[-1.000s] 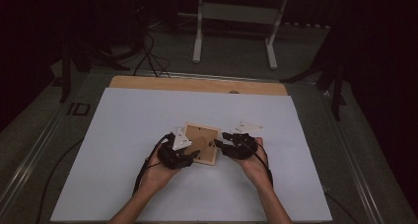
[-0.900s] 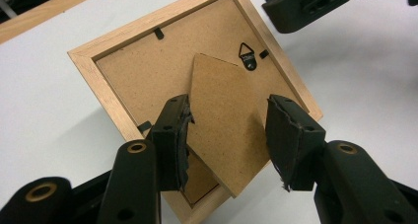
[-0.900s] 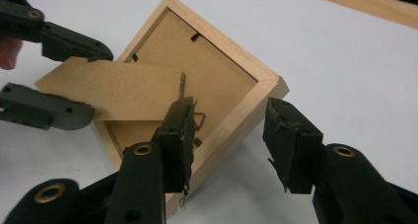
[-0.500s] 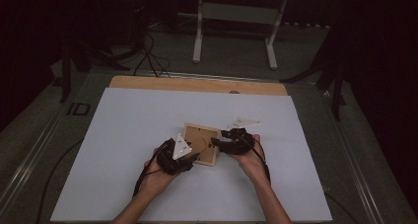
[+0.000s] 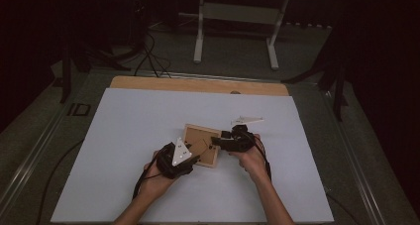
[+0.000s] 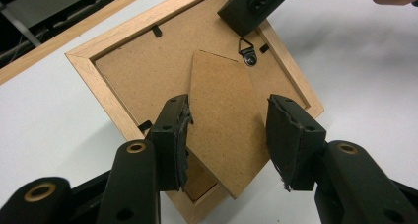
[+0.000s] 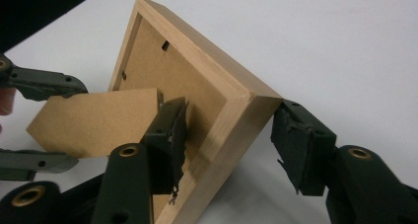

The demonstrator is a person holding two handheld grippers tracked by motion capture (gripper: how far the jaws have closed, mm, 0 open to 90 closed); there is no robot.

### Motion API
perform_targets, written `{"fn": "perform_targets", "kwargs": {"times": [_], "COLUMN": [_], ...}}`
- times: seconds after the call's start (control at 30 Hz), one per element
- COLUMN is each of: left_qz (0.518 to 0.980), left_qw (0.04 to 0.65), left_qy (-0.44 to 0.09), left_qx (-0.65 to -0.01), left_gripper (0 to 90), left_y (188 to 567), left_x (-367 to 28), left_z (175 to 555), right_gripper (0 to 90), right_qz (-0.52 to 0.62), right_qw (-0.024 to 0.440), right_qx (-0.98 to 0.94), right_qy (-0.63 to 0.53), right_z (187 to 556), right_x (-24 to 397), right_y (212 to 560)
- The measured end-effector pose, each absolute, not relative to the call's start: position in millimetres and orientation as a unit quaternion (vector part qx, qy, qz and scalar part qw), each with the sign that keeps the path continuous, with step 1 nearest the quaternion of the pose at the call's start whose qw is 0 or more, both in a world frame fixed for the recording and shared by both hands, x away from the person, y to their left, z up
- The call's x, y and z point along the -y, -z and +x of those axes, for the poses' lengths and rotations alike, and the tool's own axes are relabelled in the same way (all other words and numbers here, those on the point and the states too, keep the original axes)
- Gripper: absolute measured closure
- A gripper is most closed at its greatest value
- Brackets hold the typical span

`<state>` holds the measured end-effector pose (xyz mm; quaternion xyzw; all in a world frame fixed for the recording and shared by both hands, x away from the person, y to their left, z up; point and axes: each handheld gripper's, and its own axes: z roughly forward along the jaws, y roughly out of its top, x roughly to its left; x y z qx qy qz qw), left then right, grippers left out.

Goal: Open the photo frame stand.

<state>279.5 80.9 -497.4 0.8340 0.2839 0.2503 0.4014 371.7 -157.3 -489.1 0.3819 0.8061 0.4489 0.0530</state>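
A wooden picture frame (image 5: 200, 138) lies back side up on the white table. Its brown hardboard stand (image 6: 222, 125) is swung up off the backing, below a metal hanger (image 6: 246, 49). My left gripper (image 5: 195, 158) is at the frame's near-left corner, its pads shut on the two edges of the stand (image 7: 93, 120). My right gripper (image 5: 216, 141) straddles the frame's right corner (image 7: 222, 81). One of its pads is inside the rim and the other is just off the outer corner. Its jaws have just been closing a little and stand open around that corner.
The white tabletop (image 5: 124, 136) spreads wide on all sides of the frame, with a wooden strip (image 5: 198, 84) along its far edge. Beyond it stand a white table base (image 5: 237, 12) and floor cables (image 5: 148, 61). Both forearms come in from the bottom edge.
My right gripper has edged slightly left onto the frame's corner. The left gripper and the frame have stayed where they were.
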Motion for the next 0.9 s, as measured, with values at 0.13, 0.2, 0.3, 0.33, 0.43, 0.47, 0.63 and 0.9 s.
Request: {"fn": "perform_targets", "kwargs": {"times": [0.13, 0.2, 0.3, 0.33, 0.43, 0.47, 0.63, 0.9], "left_qz": [0.837, 0.838, 0.841, 0.841, 0.842, 0.841, 0.844, 0.84], "left_qw": [0.4, 0.402, 0.405, 0.404, 0.406, 0.408, 0.409, 0.419], "left_qy": [-0.245, -0.242, -0.221, -0.216, -0.201, -0.198, -0.169, -0.107], "left_qx": [-0.281, -0.28, -0.284, -0.287, -0.294, -0.296, -0.303, -0.327], "left_gripper": [52.6, 52.6, 52.6, 52.7, 52.4, 52.4, 52.5, 56.3], "left_y": [497, 497, 498, 498, 499, 499, 499, 494], "left_x": [-82, -83, -86, -86, -88, -88, -89, -95], "left_z": [280, 280, 284, 284, 287, 287, 291, 300], "right_gripper": [49.1, 49.5, 50.6, 50.9, 51.1, 51.4, 52.4, 53.3], "right_qz": [0.379, 0.379, 0.376, 0.375, 0.371, 0.37, 0.364, 0.353], "right_qw": [0.051, 0.05, 0.051, 0.052, 0.056, 0.057, 0.06, 0.07], "right_qx": [-0.807, -0.806, -0.807, -0.806, -0.807, -0.808, -0.809, -0.813], "right_qy": [-0.451, -0.451, -0.454, -0.455, -0.455, -0.455, -0.458, -0.457], "right_z": [371, 371, 369, 369, 368, 367, 366, 362], "right_x": [159, 159, 159, 159, 159, 159, 159, 158], "right_y": [488, 488, 486, 486, 485, 484, 482, 479]}}
